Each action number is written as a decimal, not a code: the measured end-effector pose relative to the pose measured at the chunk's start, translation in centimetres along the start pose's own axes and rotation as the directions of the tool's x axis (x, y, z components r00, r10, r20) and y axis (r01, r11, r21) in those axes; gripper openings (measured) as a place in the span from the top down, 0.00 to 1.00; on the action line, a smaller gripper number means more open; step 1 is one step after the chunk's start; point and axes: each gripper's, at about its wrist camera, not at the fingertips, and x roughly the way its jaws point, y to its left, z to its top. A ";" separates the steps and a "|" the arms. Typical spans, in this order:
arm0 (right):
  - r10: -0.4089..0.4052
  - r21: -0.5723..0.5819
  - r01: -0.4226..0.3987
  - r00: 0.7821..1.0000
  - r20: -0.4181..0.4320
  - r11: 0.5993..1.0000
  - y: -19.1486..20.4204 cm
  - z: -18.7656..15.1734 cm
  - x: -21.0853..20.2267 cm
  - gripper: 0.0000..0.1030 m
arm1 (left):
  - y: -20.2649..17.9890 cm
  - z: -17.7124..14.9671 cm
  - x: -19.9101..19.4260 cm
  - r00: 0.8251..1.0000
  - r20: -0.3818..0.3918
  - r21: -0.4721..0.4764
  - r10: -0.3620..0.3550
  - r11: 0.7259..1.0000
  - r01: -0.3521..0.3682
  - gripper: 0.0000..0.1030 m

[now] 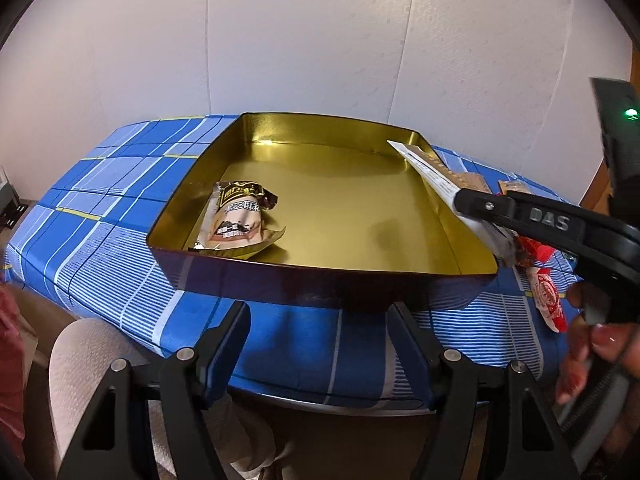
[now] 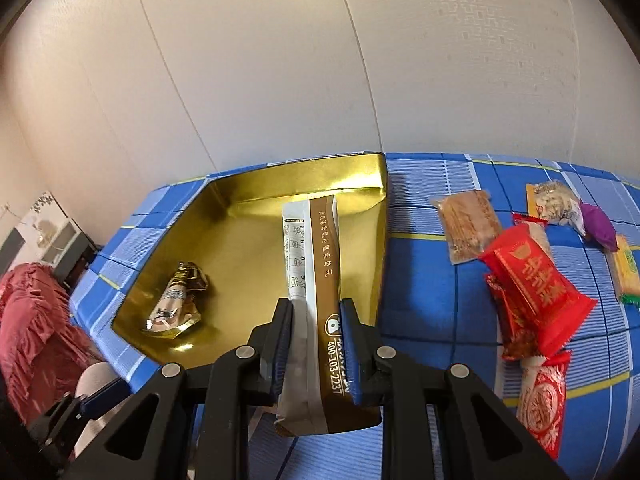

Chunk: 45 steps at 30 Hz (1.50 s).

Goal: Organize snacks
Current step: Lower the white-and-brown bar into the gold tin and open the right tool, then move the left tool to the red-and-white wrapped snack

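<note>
Above the gold tin (image 2: pixel 256 248), right gripper (image 2: pixel 316 344) clamps 1 brown-white sachet (image 2: pixel 316 264); left gripper (image 1: pixel 320 344) open, apparently empty.

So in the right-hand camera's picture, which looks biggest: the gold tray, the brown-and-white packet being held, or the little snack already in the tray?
1. Gold tray
2. Brown-and-white packet, though it is nearest the camera, which inflates it
3. Small snack

Gold-lined tin tray (image 2: pixel 256 216) on the checked cloth, one brown-and-gold snack packet (image 2: pixel 176 300) lying flat at its 8 o'clock. Long brown-and-white sachet (image 2: pixel 316 256) clamped lengthwise above the tray's right side (tip toward 12). Red packets (image 2: pixel 536 284) heaped at 3 o'clock.
</note>
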 end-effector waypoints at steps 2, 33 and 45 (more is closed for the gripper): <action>-0.024 -0.001 0.024 1.000 -0.007 1.000 0.1 0.2 0.8 0.74 | 0.1 0.0 0.0 1.000 -0.002 -0.002 0.001 1.000 -0.001 0.31; -0.115 0.132 0.109 0.993 0.037 0.985 -7.1 -3.4 -4.2 0.69 | -2.4 -0.7 0.6 0.999 -0.049 0.065 -0.011 0.998 0.014 0.25; -0.227 0.339 0.208 0.974 0.019 0.917 -16.8 -6.1 -7.3 0.68 | -7.2 -0.9 0.1 0.995 -0.064 0.235 -0.073 0.968 0.086 0.21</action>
